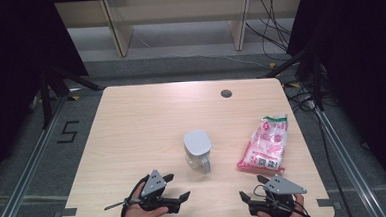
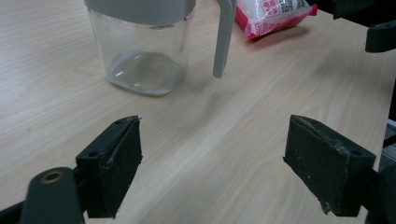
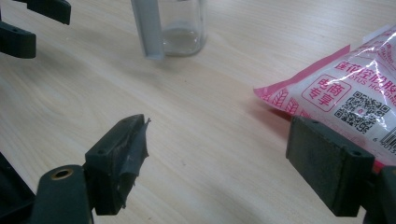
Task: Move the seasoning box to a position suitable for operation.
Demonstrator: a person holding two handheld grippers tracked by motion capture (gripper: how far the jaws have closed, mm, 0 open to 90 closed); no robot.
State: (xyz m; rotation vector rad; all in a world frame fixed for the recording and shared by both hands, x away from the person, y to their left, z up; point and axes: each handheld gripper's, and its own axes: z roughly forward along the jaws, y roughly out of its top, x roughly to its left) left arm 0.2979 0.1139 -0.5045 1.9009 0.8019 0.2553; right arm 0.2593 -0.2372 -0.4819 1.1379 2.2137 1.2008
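Observation:
A clear jar with a grey lid and handle [image 1: 198, 151] stands upright near the middle of the wooden table [image 1: 141, 121]; the left gripper view has the jar [image 2: 142, 51] just ahead of the jaws. To its right lies a pink and white bag [image 1: 264, 145], whose corner [image 3: 345, 93] is close to my right gripper's far jaw. My left gripper [image 1: 177, 186] rests near the front edge, left of the jar, open and empty [image 2: 212, 161]. My right gripper [image 1: 252, 186] sits at the front right, below the bag, also open with nothing between its jaws [image 3: 217, 161].
A small grey grommet [image 1: 226, 93] is set into the table's far side. Cables and stand legs lie on the floor around the table. Bare wood stretches across the left and far parts of the tabletop.

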